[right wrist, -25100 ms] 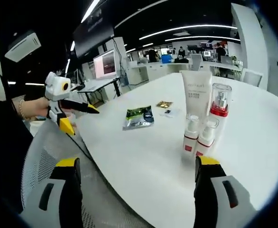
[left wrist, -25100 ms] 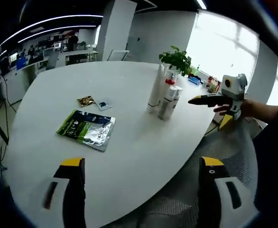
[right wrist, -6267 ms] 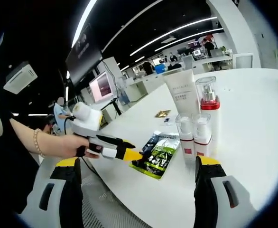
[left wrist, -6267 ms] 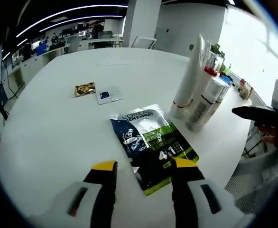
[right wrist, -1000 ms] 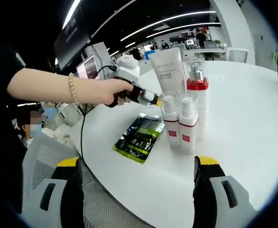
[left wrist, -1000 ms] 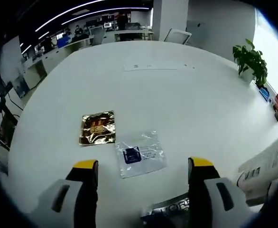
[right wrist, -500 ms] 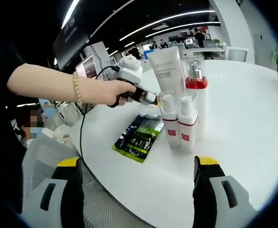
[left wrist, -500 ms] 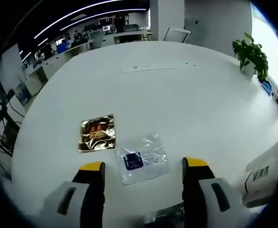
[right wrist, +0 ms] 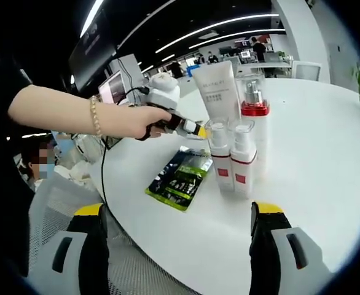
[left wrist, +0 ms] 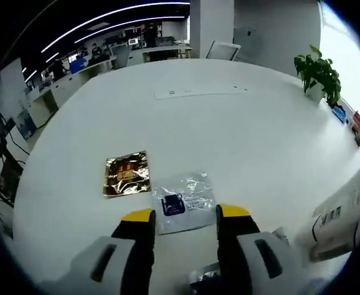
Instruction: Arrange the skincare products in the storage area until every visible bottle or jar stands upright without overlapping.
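Observation:
In the left gripper view, my left gripper point(left wrist: 185, 214) has its jaws drawn in against the two sides of a clear sachet point(left wrist: 183, 200) with a blue label, which lies flat on the white table point(left wrist: 229, 129). A gold sachet point(left wrist: 126, 173) lies just left of it. In the right gripper view, a white tube point(right wrist: 217, 92), a pump bottle point(right wrist: 254, 126) with a red band and two small bottles point(right wrist: 229, 157) stand upright together. A green pack point(right wrist: 181, 178) lies flat to their left. My right gripper point(right wrist: 179, 212) hangs open near the table edge, holding nothing.
A person's hand point(right wrist: 137, 120) holds the left gripper point(right wrist: 195, 130) just left of the bottles. A mesh chair point(right wrist: 51, 209) sits below the table edge. A potted plant point(left wrist: 318, 70) stands at the far right rim. The white tube point(left wrist: 343, 212) shows at the right.
My left gripper's jaws have narrowed from wide apart to the width of the clear sachet. The right gripper and the bottles have stayed where they were.

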### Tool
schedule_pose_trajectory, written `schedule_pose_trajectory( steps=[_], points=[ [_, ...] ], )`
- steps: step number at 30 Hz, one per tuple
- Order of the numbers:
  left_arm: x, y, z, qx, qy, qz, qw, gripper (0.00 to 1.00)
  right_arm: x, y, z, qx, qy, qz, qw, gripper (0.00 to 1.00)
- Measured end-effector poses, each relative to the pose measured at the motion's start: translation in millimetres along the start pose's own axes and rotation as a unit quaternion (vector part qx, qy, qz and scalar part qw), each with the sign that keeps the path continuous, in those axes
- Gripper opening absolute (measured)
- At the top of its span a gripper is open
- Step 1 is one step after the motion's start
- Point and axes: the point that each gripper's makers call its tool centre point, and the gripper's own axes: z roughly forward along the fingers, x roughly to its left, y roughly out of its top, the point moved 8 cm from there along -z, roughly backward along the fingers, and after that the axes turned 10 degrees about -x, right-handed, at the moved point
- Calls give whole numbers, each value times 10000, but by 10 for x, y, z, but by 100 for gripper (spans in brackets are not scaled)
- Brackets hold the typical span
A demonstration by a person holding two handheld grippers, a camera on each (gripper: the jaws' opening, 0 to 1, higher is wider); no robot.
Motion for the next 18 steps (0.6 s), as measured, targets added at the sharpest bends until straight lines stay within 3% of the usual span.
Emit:
schedule_pose_trajectory(
  steps=[4,8,9,13,18],
  points=[
    [27,33,-97,-102,-35,-27,9999,38,7,5,3,-10,25,-33,10000,97],
    [5,74,-313,-388,-147,-5,9991,38,24,12,-4,-33,33,-56,10000,97],
    [-2,71,-264,-493,-186,34,9986,38,23,16,-5,-47,31,-62,10000,97],
    [-6,53,-415,-657,-284,139,9973,38,31,29,-2,-80,55,-82,9999,96],
    [-13,23,-700,-868,-379,287,9951,38,33,64,-6,-248,105,-85,9996,96]
  ],
)
